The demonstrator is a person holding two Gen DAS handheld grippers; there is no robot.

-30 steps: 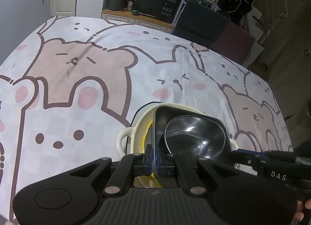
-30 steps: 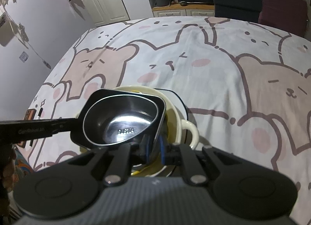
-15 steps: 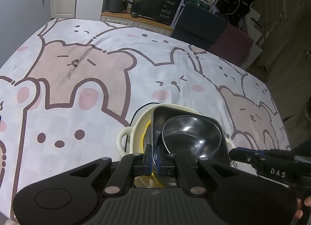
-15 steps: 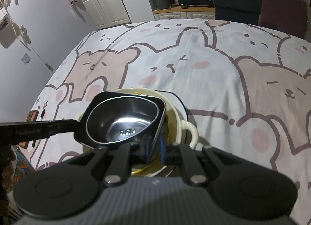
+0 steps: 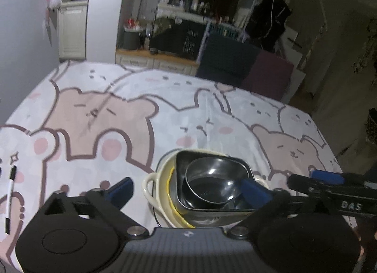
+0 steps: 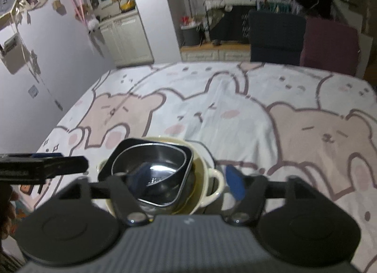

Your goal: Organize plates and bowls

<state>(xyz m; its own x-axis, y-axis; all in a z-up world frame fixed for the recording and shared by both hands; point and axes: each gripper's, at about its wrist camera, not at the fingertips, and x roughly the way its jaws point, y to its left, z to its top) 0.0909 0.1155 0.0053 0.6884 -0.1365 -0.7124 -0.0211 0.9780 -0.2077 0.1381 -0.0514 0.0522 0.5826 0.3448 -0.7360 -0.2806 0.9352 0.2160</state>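
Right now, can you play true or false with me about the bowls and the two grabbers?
1. The metal bowl sits inside the dark square dish. True.
2. The left gripper is shut on the dish. False: its jaws are spread wide open.
3. The cream bowl with handles is at the bottom of the stack. True.
4. The right gripper squeezes the bowl. False: it is open too.
5. A pen lies on the bear tablecloth. True.

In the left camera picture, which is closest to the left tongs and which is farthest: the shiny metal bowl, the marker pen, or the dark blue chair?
1. Metal bowl: between the open left tongs.
2. Marker pen: on the tablecloth, far left.
3. Dark blue chair: beyond the table's far edge.
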